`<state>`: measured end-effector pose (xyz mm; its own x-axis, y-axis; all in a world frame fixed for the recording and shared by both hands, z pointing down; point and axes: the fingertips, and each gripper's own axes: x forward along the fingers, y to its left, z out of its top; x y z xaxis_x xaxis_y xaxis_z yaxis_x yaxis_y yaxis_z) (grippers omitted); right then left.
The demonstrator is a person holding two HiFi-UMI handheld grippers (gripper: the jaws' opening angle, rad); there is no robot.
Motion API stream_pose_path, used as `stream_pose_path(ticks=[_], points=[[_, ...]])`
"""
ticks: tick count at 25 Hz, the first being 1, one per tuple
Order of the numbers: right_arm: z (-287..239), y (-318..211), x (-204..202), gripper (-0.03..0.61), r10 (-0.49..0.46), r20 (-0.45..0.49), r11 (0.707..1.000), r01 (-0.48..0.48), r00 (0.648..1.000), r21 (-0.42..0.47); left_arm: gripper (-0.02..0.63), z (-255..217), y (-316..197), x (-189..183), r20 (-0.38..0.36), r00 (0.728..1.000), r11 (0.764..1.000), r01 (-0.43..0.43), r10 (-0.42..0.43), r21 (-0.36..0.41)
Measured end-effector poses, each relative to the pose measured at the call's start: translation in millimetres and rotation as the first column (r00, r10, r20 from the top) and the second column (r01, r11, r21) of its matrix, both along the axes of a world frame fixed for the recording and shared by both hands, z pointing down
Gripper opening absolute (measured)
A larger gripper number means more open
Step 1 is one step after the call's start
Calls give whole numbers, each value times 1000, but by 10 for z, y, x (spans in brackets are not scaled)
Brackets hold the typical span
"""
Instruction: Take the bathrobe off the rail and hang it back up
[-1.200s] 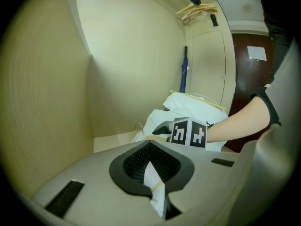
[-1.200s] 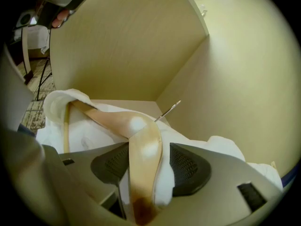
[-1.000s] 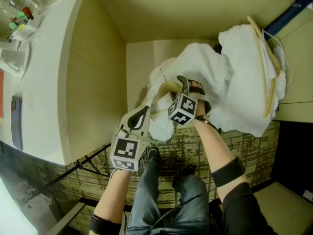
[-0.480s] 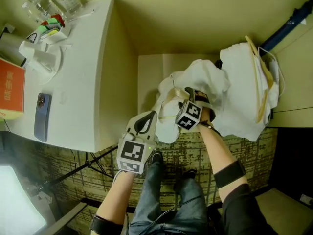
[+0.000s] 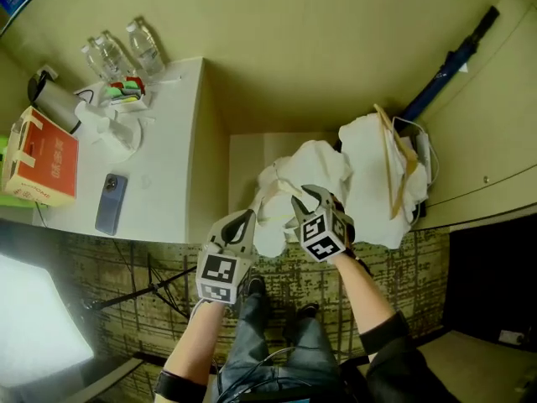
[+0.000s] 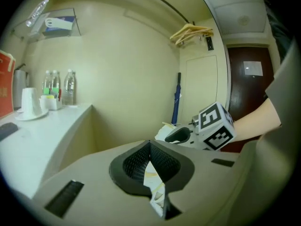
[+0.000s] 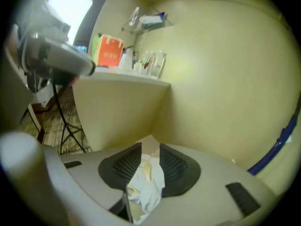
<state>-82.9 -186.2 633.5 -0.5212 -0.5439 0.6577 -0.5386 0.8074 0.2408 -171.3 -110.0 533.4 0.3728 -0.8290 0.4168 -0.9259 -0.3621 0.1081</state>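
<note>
HOTEL ROOM, ENTRY NOOK: Cream walls meet a brown-and-cream patterned carpet point(image 5: 151, 263) in what looks like a guest room. At left, a white table point(image 5: 164, 162) carries the usual welcome set: three water bottles point(image 5: 124, 50), a kettle point(image 5: 54, 99), a cup point(image 6: 28, 102) on a saucer and an orange box point(image 5: 38, 158), with a phone point(image 5: 110, 203) near the front edge. At far right, a rail point(image 6: 164, 4) high on the wall holds bare wooden hangers point(image 6: 192, 32) beside a dark brown door point(image 6: 244, 107) bearing a posted notice point(image 6: 254, 68). A blue umbrella point(image 5: 445, 61) leans in the corner, above a white bathrobe point(image 5: 365, 170).
</note>
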Motion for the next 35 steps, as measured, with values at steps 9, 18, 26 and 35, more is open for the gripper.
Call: stream_pose_path(ticks=[9,18,26,35], points=[[-1959,726,591,21,103,358,992,-121,928,30,0,-1133,469,80,54,999,995,-4,-2,104],[-2577,1203,1316,21,155,476,981,-194,866,33,0,-1796,856,51,45,994,979,86,-96,185],[-2512,1552,1876,23,249,516,957,-289,820,-2,0,-1856,1235,74,15,990,973,137,-142,187],[-2474,1750,2128,23,267,492,953,-304,829,-4,0,-1780,1485,227,2,990,977,137,-140,164]])
